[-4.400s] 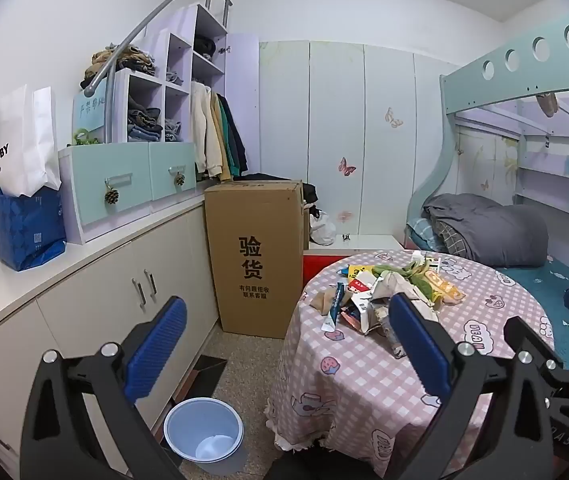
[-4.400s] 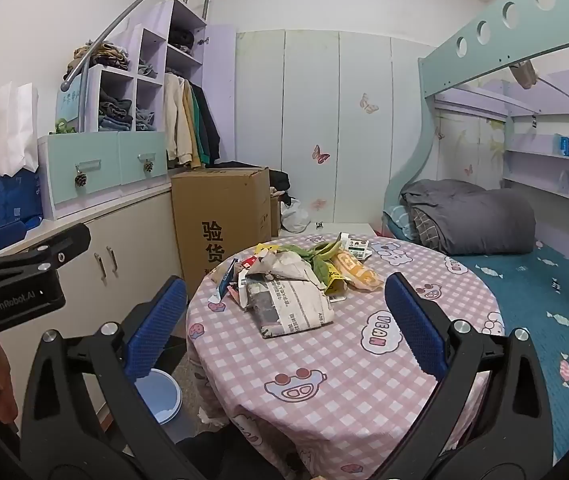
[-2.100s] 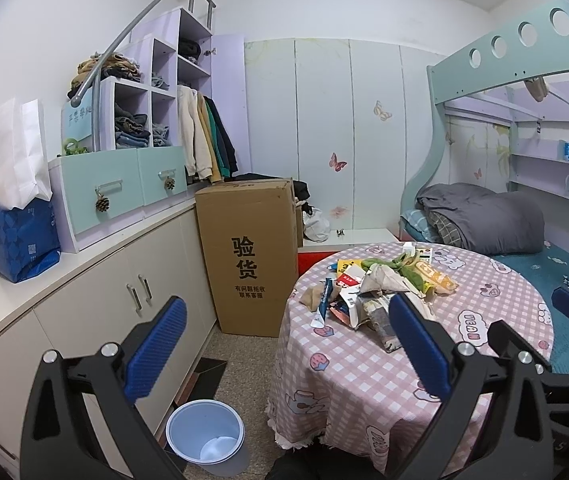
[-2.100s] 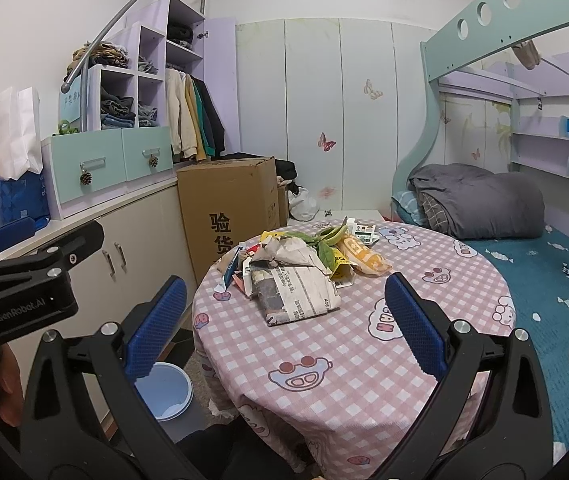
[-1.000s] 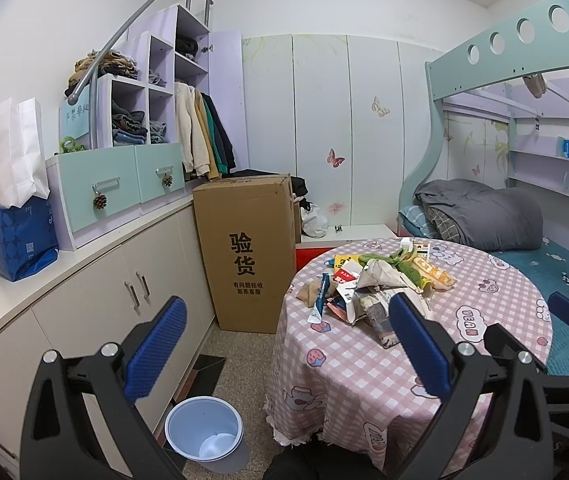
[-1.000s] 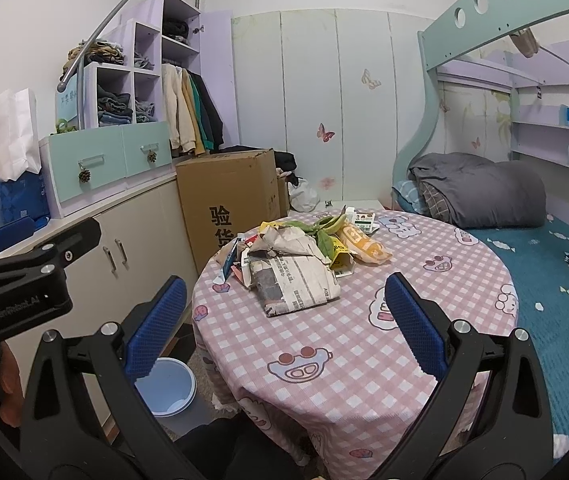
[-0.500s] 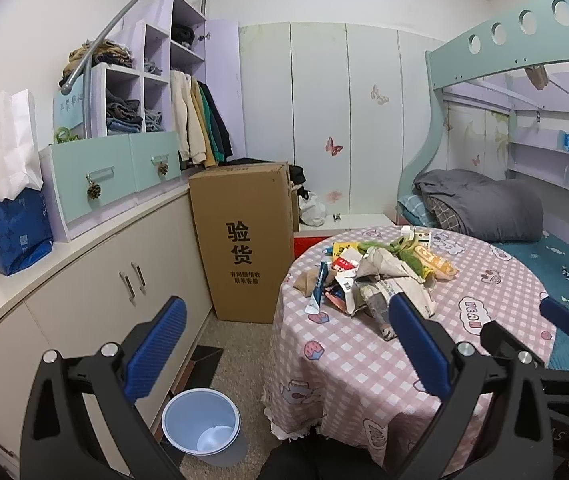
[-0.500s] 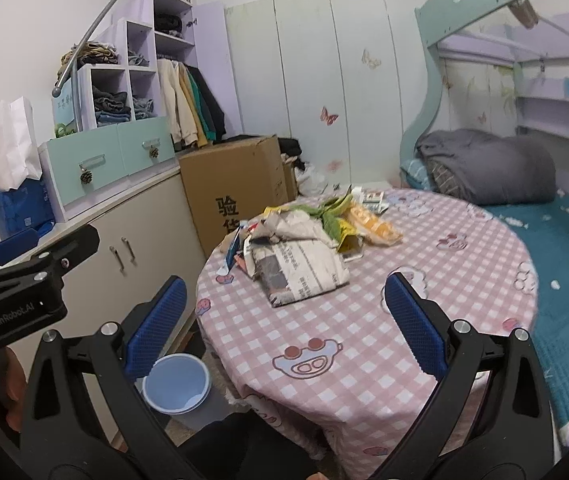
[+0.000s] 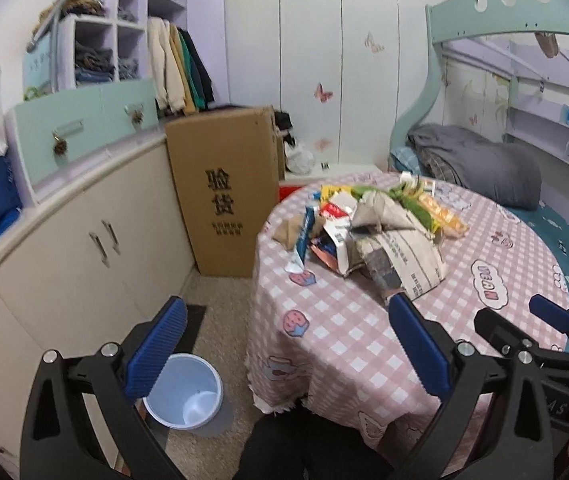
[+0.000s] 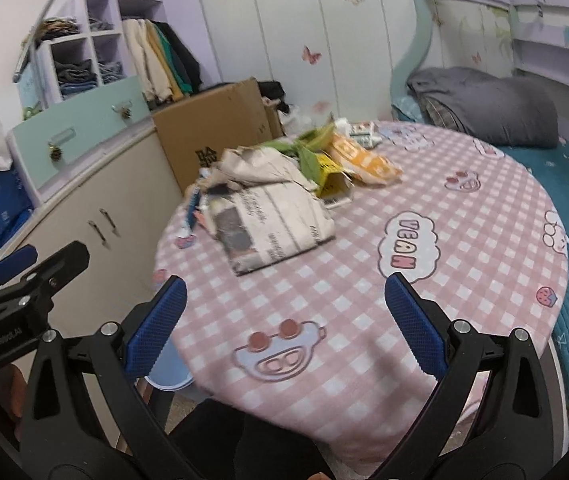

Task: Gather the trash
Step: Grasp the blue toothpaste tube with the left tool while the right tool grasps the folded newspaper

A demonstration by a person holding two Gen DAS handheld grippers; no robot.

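A heap of trash [image 9: 368,224] lies on the left part of a round table [image 9: 364,336] with a pink checked cloth: crumpled newspaper [image 10: 268,220], snack wrappers and a yellow packet [image 10: 364,160]. A pale blue bin [image 9: 184,392] stands on the floor left of the table. My left gripper [image 9: 288,344] is open, held above the table's near left edge. My right gripper [image 10: 288,320] is open too, over the table's near side and short of the newspaper. Neither holds anything.
A tall cardboard box [image 9: 224,192] stands behind the table's left side. Low white cabinets [image 9: 72,256] run along the left wall. A bunk bed with a grey quilt [image 9: 480,168] lies right of the table. Dark clothing of the person [image 9: 304,448] shows at the bottom.
Both grippers have moved forward and tipped downward toward the table; the trash heap and the bin now appear closer. Both stay open and empty.
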